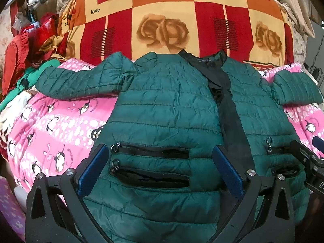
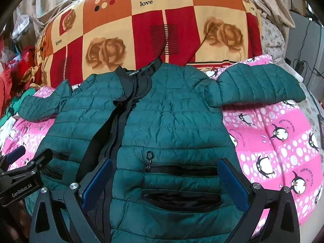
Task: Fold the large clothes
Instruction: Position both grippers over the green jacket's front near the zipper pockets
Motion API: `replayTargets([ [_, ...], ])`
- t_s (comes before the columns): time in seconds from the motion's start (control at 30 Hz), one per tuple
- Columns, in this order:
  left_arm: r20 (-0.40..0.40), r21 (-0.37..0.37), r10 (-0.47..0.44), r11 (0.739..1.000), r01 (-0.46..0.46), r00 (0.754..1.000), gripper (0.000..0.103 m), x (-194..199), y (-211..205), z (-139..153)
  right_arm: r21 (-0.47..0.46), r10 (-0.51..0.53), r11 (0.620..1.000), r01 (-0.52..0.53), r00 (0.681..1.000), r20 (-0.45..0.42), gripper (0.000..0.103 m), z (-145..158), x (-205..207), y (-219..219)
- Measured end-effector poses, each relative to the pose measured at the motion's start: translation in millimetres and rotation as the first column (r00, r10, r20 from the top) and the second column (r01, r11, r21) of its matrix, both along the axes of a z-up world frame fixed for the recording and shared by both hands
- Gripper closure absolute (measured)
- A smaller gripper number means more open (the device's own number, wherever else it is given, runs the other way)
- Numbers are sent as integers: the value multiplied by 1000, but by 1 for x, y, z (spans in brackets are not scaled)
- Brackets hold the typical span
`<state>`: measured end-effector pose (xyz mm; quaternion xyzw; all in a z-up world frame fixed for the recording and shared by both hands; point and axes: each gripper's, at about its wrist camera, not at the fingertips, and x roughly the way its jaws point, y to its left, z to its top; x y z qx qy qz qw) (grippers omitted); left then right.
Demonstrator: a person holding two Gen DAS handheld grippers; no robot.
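Green quilted jacket (image 1: 168, 105), flat, sleeves outspread.

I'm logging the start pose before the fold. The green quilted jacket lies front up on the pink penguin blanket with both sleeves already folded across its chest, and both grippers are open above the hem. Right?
Not quite: the sleeves are spread outward, not folded across the chest. Both wrist views show it. The green quilted jacket does lie front up on the pink penguin blanket, with the left gripper and right gripper open above the hem.
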<state>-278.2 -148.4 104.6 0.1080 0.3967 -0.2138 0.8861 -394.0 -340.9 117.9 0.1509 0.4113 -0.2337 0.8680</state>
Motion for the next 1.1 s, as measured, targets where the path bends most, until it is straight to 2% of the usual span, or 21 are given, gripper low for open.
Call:
replayTargets([
  [1.1, -17, -5, -10, 1000, 10, 1000, 1, 0, -2, -10, 17, 4, 1000, -4, 1000, -1, 1, -11, 9, -5],
])
